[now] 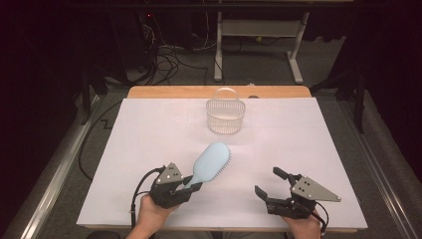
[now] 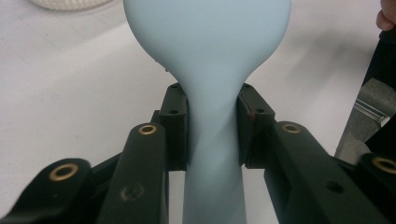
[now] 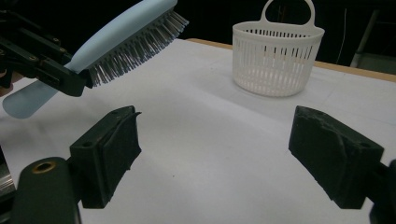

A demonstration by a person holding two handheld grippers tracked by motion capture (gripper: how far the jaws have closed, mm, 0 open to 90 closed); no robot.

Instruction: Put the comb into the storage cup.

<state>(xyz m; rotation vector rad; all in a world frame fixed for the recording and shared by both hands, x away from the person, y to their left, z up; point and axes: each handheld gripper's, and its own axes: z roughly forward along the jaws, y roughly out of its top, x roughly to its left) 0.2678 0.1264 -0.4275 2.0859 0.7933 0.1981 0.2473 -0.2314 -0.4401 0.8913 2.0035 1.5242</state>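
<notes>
High view has the left gripper [image 1: 193, 188] down at the near left of the counter [image 1: 149, 149], fingers clamped on the handle of a light blue brush [image 1: 211, 162]. The brush head points up and away toward the far side, lifted off the white surface. In the left gripper view you can see both pads [image 2: 175, 126] pressing the narrow neck of the handle from either side, pretty snug. The right gripper [image 1: 271, 184] sits at the near right, well apart from the brush, fingers wide apart with nothing between them. Right gripper view shows the bristles facing down and toward it. A white basket [image 1: 226, 115] stands upright near the far edge of the counter, well beyond the brush.
</notes>
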